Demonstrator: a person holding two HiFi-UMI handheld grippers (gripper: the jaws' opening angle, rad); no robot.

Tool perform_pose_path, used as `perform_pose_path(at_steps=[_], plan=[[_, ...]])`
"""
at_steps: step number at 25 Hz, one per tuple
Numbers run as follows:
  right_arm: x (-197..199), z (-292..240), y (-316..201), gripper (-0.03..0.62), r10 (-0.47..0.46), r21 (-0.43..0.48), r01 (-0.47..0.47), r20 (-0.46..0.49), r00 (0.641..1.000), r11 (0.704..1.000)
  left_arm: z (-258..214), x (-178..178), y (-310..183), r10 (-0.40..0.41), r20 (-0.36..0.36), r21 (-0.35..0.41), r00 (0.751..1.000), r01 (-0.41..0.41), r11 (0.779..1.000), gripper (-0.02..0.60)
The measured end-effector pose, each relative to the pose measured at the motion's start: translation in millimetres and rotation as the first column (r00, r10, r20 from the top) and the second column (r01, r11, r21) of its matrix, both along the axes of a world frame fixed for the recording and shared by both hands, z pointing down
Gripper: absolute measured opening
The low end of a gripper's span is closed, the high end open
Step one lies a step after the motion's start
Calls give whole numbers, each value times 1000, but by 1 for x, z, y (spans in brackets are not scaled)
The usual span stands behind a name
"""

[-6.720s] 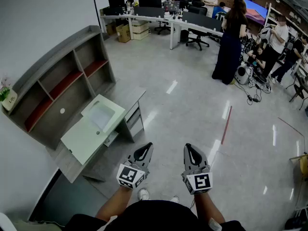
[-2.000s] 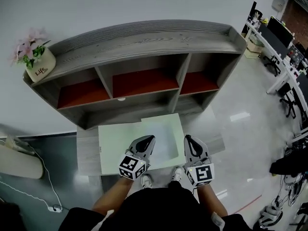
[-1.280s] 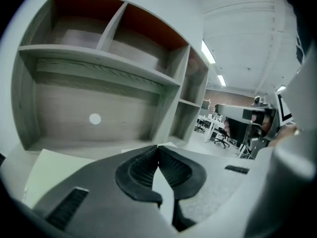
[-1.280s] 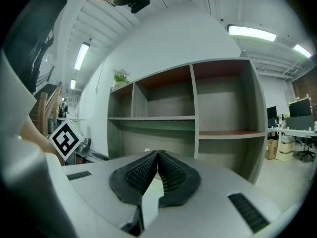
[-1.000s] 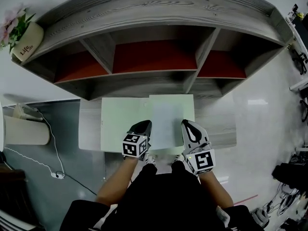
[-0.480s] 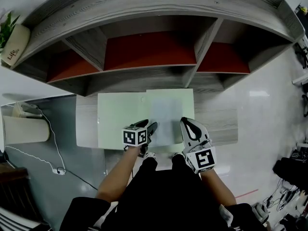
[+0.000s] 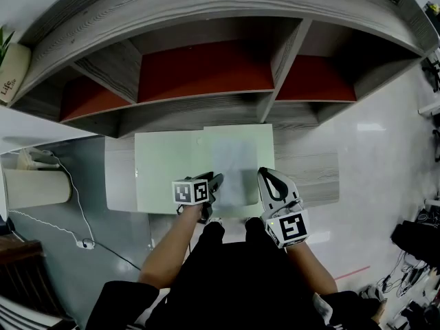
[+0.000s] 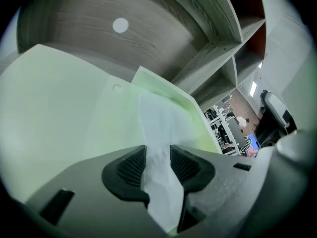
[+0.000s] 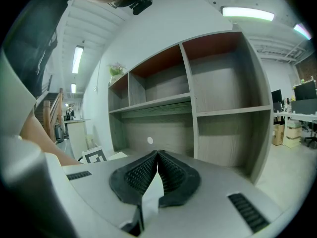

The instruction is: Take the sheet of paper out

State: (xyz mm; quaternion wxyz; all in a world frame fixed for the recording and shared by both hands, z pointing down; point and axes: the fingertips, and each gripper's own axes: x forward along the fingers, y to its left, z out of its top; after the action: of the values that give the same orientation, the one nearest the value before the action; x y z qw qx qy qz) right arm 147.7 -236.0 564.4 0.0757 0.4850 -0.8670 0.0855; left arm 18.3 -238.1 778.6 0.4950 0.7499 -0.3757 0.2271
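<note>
Shelving (image 7: 206,19) of grey wood with red back panels fills the top of the head view, its open compartments facing me. Below it runs the grey counter (image 7: 313,174), and a pale green mat (image 7: 161,174) covers most of the counter's middle. The sheet of paper (image 7: 234,160) lies on the right part of that mat, its long side running away from me toward the shelving. My left gripper (image 7: 216,181) is at the sheet's near left corner, rolled onto its side so that its marker cube (image 7: 190,191) faces up. In the left gripper view its jaws stand a narrow gap apart, and the sheet's near edge runs up from the mat and through that gap from pad to pad. My right gripper (image 7: 268,176) hangs just beside the sheet's near right corner, over the mat's front edge, apart from the paper. In the right gripper view its pads meet at the tips. A white sliver (image 9: 151,195) shows lower between them, and I cannot tell what it is. A cream plant pot (image 7: 8,71) sits at the shelving's top left end.
</note>
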Motion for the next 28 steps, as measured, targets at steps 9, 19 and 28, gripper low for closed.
perform_pose_path(at_steps=[9, 19, 28], plan=[[8, 2, 1, 21, 9, -5, -9, 4, 1000, 1000, 10, 1, 2, -43, 16, -42, 999, 44, 998, 33], [9, 2, 5, 21, 8, 0, -8, 6, 1000, 1000, 6, -5, 3, -98, -12, -54, 995, 97, 994, 6], [-3, 11, 11, 21, -16, -13, 15, -12, 1000, 1000, -5, -42, -2, -100, 51, 17, 994, 99, 995, 6]])
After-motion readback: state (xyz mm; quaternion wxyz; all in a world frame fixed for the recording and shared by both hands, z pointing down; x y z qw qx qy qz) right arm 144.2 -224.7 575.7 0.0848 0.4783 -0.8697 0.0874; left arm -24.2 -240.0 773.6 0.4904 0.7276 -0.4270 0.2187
